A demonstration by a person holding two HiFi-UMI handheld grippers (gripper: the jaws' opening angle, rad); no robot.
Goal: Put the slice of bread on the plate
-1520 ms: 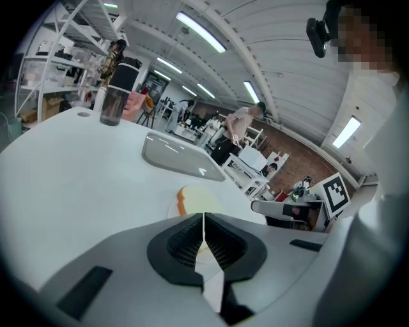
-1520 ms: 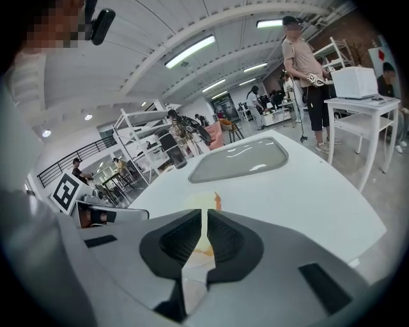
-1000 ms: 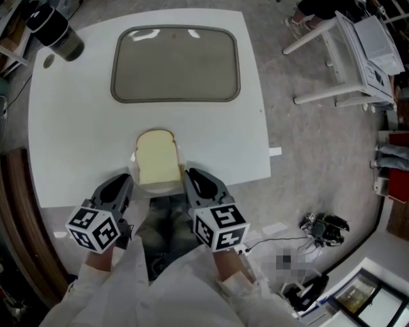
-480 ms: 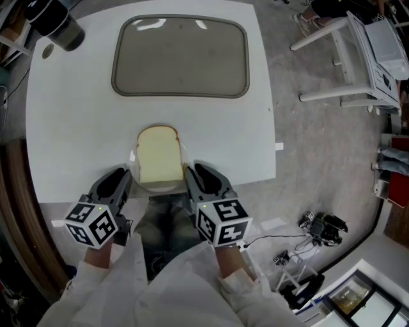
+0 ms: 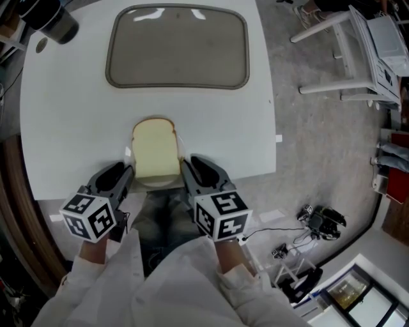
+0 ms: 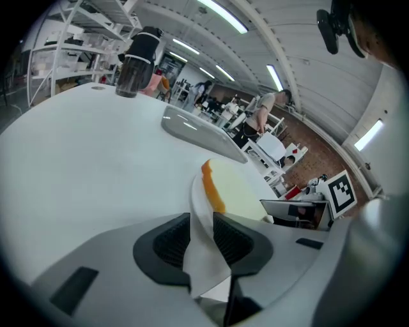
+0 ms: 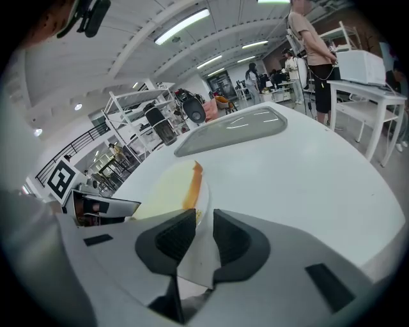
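A slice of bread [image 5: 155, 152] with a brown crust lies flat on a small white plate [image 5: 157, 182] at the white table's near edge. My left gripper [image 5: 123, 172] is shut on the plate's left rim and my right gripper [image 5: 186, 167] on its right rim. In the left gripper view the jaws [image 6: 201, 233] pinch the thin white rim, with the bread [image 6: 238, 191] just beyond. The right gripper view shows the same from the other side: the right gripper [image 7: 198, 237] clamps the rim, and the bread [image 7: 171, 188] lies ahead of it.
A large grey tray [image 5: 177, 46] lies on the far half of the white table [image 5: 70, 128]. A black cup [image 5: 50, 18] stands at the far left corner. White frames [image 5: 358, 57] stand on the floor to the right, and cables [image 5: 319, 220] lie below them.
Both grippers stay shut on the plate's rims. The plate with the bread has barely shifted at the table's near edge; the head view has moved slightly.
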